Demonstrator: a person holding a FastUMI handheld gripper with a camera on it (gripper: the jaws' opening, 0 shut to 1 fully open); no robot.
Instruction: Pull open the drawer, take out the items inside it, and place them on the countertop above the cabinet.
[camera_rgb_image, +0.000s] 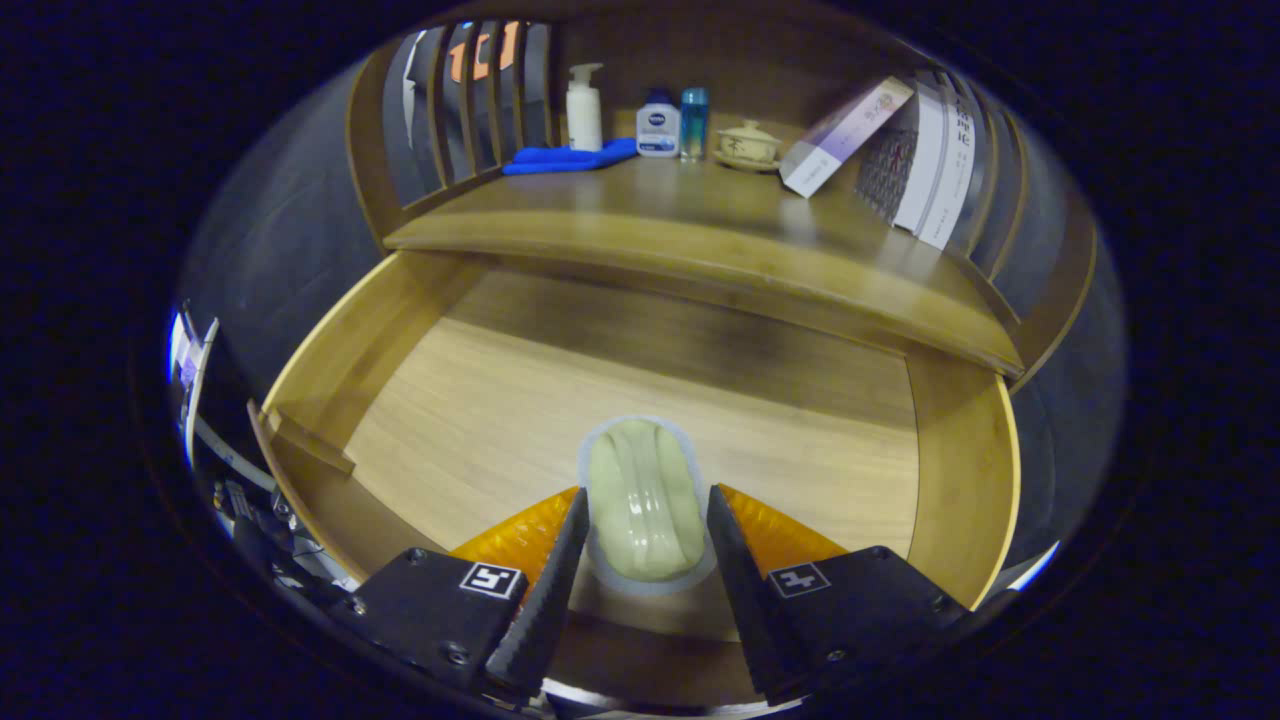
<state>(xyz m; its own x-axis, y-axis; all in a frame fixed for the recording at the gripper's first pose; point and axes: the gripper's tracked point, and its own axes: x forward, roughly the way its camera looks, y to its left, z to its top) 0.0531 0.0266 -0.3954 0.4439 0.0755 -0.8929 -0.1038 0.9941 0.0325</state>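
Observation:
A pale green, oval item in a clear wrapper (645, 500) sits between my fingers, and my gripper (647, 495) is shut on it, with both fingers pressing its sides. Its far end reaches a little past the fingertips. Below and beyond it lies the pulled-out wooden drawer (960, 480), whose light floor shows nothing else. Further ahead, over the back of the drawer, runs the wooden countertop (650, 215).
At the back of the countertop stand a white pump bottle (583, 105), a folded blue cloth (570, 157), a white-and-blue bottle (657, 125), a small blue bottle (694, 122) and a lidded cup (748, 143). Leaning boxes (845, 135) are at its right. Slatted wooden sides flank it.

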